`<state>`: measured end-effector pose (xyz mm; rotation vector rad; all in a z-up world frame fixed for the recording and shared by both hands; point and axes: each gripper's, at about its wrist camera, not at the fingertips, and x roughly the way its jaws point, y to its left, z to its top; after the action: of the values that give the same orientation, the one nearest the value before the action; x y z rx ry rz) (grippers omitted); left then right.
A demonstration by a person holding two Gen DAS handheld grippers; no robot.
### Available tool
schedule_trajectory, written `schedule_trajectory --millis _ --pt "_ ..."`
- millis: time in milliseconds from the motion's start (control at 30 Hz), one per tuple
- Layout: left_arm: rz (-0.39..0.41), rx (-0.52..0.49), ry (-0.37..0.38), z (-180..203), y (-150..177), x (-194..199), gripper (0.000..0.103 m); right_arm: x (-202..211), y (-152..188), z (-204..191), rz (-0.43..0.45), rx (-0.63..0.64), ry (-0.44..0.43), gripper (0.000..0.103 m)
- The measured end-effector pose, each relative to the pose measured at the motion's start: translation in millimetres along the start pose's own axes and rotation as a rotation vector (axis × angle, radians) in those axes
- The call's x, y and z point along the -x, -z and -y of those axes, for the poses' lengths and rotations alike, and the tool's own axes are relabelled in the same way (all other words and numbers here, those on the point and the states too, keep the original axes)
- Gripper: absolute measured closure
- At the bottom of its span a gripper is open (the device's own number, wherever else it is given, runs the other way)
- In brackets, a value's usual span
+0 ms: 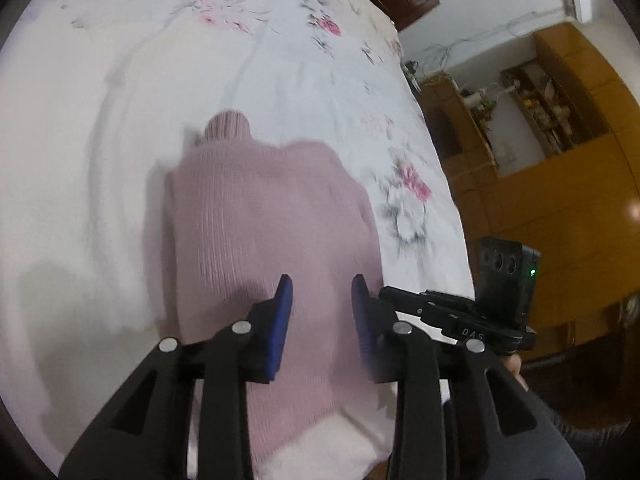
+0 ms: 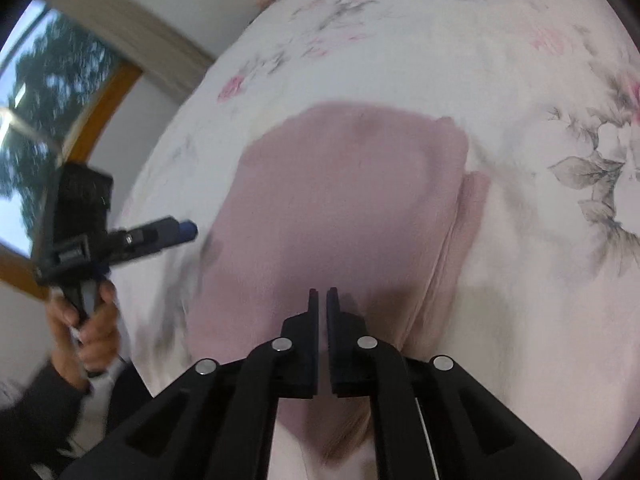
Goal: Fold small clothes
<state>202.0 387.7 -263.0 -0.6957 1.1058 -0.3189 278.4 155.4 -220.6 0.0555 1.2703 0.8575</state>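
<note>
Window [image 2: 28, 128] beside bed [image 2: 400, 40], right-wrist only

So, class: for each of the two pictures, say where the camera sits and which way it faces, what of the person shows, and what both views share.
Left wrist view: sits behind the left gripper, facing forward and down over the pink sweater toward its collar; the right gripper shows at the right.
Right wrist view: sits behind the right gripper, looking down on the sweater; the left gripper and the hand holding it show at the left.
Shared: the sweater, the floral bedsheet, each other's gripper.
</note>
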Motion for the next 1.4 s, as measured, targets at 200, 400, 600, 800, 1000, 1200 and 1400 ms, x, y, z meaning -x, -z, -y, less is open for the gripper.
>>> schedule_trajectory --millis 200,400,600,800,1000,1200,1400 --pt "0.004 0.046 -0.025 -3 19 7 0.069 -25 29 -7 -0.067 0.026 0.136 0.102" --pt "-0.078 -0.036 -0.169 11 84 -2 0.063 -7 60 -32 -0.024 0.043 0.157 0.098" --pt "-0.046 0.026 -0.148 14 102 8 0.053 -31 59 -27 -0.045 -0.057 0.173 0.096" --pt "0.053 0.012 -0.257 41 158 69 0.016 29 101 -54 0.08 -0.097 0.182 0.034" --pt "0.116 -0.09 -0.539 90 221 115 0.008 68 178 -83 0.131 -0.079 0.4 0.011" --pt "0.235 -0.179 -0.706 150 262 164 0.003 141 207 -137 0.316 -0.017 0.636 0.004" --pt "0.371 -0.253 -0.692 222 281 237 0.003 222 215 -203 0.47 0.105 0.543 0.004"
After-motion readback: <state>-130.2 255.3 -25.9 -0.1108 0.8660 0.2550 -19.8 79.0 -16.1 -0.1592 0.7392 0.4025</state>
